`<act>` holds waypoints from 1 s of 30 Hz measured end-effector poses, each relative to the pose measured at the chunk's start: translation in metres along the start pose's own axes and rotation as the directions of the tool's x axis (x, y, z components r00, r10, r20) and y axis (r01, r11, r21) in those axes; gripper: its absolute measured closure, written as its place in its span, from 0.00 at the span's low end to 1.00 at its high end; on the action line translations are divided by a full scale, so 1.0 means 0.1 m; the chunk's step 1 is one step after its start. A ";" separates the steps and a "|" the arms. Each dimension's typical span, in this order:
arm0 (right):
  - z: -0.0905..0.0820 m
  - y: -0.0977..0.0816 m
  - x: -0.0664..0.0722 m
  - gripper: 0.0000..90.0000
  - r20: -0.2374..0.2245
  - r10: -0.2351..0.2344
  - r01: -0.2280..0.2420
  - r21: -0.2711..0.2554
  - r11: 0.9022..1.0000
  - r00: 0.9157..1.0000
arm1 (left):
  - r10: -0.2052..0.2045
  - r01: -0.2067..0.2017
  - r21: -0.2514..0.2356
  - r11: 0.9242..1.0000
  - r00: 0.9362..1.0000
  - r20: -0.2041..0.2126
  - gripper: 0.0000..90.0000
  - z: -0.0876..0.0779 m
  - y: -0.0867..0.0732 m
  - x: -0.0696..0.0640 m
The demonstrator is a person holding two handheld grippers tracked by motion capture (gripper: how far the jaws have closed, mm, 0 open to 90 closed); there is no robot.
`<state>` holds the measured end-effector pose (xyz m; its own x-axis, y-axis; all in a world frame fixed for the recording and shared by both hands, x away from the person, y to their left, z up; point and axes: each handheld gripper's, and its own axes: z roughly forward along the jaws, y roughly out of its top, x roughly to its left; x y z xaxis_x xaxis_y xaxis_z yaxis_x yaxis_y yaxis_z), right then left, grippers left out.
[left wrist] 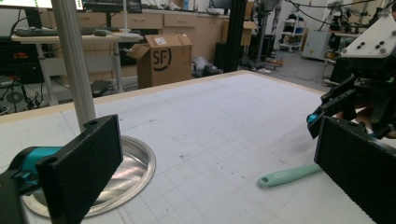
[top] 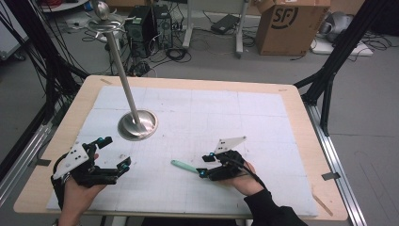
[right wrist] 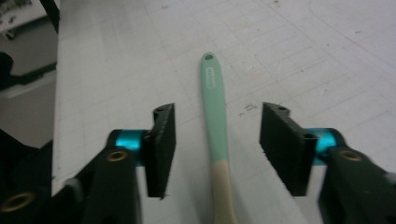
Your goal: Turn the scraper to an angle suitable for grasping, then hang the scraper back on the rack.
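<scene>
Your left tongs [top: 114,154] lay near the bench's [top: 66,122] front left corner, held in your left hand [top: 80,190] just above the white gridded mat [top: 211,113]; their jaws stood wide apart, released, with nothing between them. In the left gripper view the two black pads [left wrist: 86,163] framed open mat.

Behind and slightly right of those tongs stood a metal stand [top: 137,123]: a round, shiny base on the mat's left half, with a slim pole [top: 123,75] rising from it and leaning toward the bench's back left corner.

Toward the middle of the front edge lay a mint-green handle [top: 184,165], flat on the mat, its free end pointing toward the bench's left edge. In the right gripper view the handle [right wrist: 215,107] ran straight up the gap between the jaws, green at the far end, where a small hole showed, and pale cream near the camera.

Your right tongs [top: 205,165], held in your right hand [top: 244,181], sat right of centre near the front edge. Their jaws were released, straddling the handle's near end, with a clear gap on either side.
</scene>
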<state>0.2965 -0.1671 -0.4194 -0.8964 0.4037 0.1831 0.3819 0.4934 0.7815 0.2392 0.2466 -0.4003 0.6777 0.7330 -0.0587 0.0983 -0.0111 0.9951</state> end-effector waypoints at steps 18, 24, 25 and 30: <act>-0.37 -0.11 0.07 0.00 0.060 -0.066 0.064 0.031 0.997 0.996 | -0.003 0.003 0.005 1.000 1.000 -0.010 0.02 -0.01 -0.01 0.02; -0.19 0.01 0.08 0.01 0.109 -0.147 0.127 0.178 0.976 0.983 | -0.003 0.003 0.016 1.000 1.000 -0.002 0.02 0.02 -0.03 -0.01; -0.15 0.02 0.07 0.01 0.111 -0.151 0.127 0.195 0.973 0.982 | 0.001 -0.001 0.024 1.000 1.000 0.003 0.02 0.04 -0.03 -0.02; -0.01 0.11 0.07 0.05 0.117 -0.164 0.128 0.267 0.955 0.980 | 0.006 -0.006 0.031 0.999 1.000 0.014 0.02 0.07 -0.04 -0.04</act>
<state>0.2945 -0.1598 -0.4094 -0.9143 0.4046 -0.0182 0.3103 0.7286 0.6106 0.2414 0.2390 -0.4049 0.6881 0.7236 -0.0540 0.1168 -0.0371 0.9925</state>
